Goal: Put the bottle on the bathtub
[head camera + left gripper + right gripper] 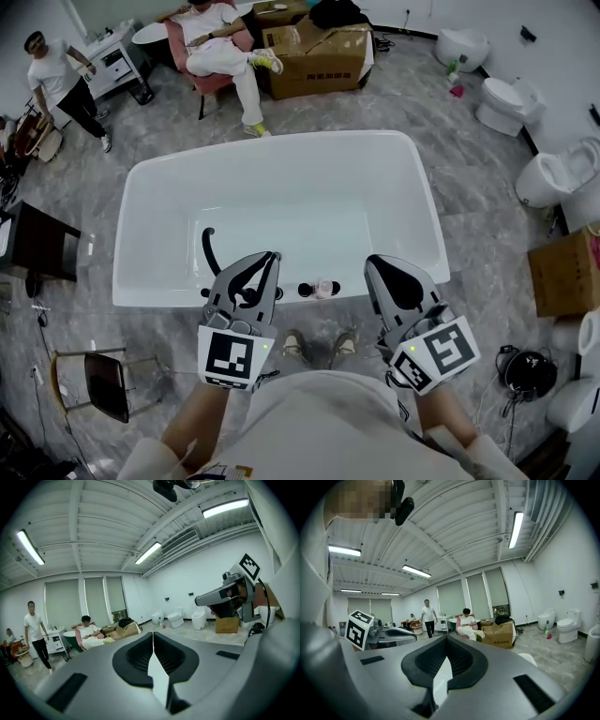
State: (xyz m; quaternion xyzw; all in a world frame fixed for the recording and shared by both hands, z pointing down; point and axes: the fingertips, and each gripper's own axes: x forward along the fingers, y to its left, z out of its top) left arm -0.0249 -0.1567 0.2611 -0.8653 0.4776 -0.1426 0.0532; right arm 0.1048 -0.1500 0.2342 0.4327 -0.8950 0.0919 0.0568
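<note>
Left gripper [270, 259] is clenched, with nothing seen between the jaws in its own view. Right gripper [377, 264] is read as clenched and empty too. Both are held just short of the tub's near rim.

The bottle [322, 288] is seen at 6 o'clock on the bathtub [272, 139]. It sits on the near rim between the two grippers and is touched by neither. It appears to lie on its side, dark cap toward 9 o'clock. The placing is judged done.

Risks:
- The rim is narrow, rounded and glossy. A bottle on its side could be rolled off by a slight nudge, either into the basin or onto the floor [469, 150] by the person's shoes [319, 343].
- Both grippers flank it closely, so a sideways sweep on pulling away could knock it. A straight pull back is advised.
- If an upright bottle is wanted, a regrasp would be needed, and the small footprint would tip easily.

Surface: white gloss tub, basin empty apart from a black curved fitting [208, 251] at 8 o'clock inside. No desk is involved.

Room: grey marbled tile floor. Toilets [506, 98] are lined up from 1 to 3 o'clock. Cardboard boxes [319, 58] are at 12. A seated person [220, 42] is at 11 and a standing person [61, 80] at 10, both well apart from the tub. A chair [103, 380] is at 8.
</note>
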